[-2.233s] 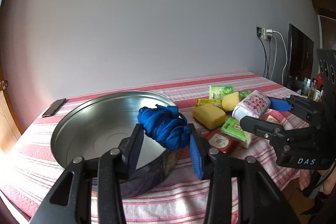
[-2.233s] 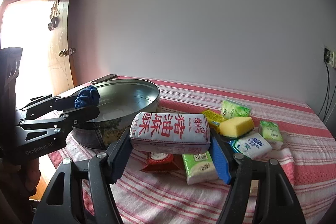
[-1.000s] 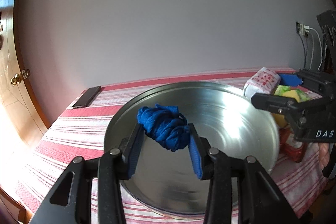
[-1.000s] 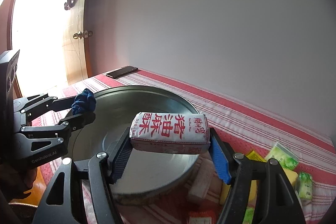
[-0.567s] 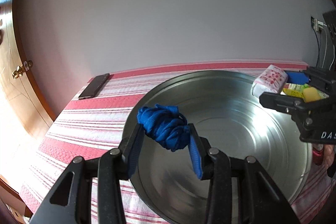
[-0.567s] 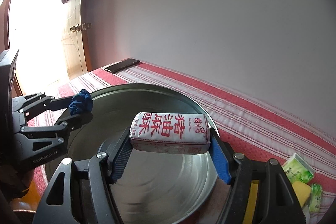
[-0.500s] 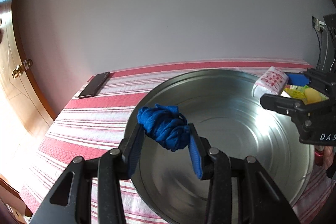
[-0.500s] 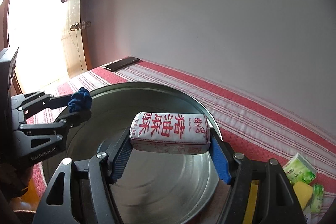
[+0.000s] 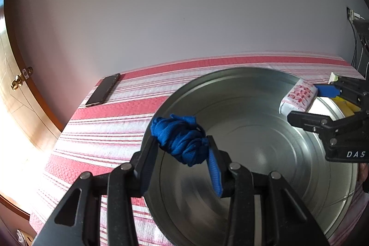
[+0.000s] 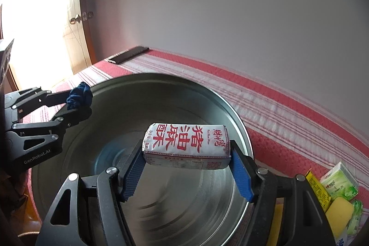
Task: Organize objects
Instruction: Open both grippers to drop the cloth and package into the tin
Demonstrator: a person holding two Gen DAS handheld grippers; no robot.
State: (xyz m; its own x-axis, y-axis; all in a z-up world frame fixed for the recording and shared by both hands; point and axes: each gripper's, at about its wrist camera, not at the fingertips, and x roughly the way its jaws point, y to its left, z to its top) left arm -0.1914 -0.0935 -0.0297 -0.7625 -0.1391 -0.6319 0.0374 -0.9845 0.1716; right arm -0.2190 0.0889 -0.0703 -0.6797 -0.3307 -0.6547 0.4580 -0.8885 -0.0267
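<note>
Left gripper [image 9: 183, 157] clamped on a crumpled blue cloth bundle [image 9: 181, 138], centre frame, over the near rim of the big round metal basin [image 9: 265, 121]. Right gripper [image 10: 186, 173] clamped on a white paper-wrapped packet with red characters [image 10: 186, 145], mid-frame above the basin interior. Black phone [image 9: 102, 90] upper left on the red-striped tablecloth [image 9: 110, 130].

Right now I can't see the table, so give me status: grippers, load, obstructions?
Left gripper shut on blue cloth, right gripper shut on white packet. Both over the metal basin. Nothing seen inside the basin.
</note>
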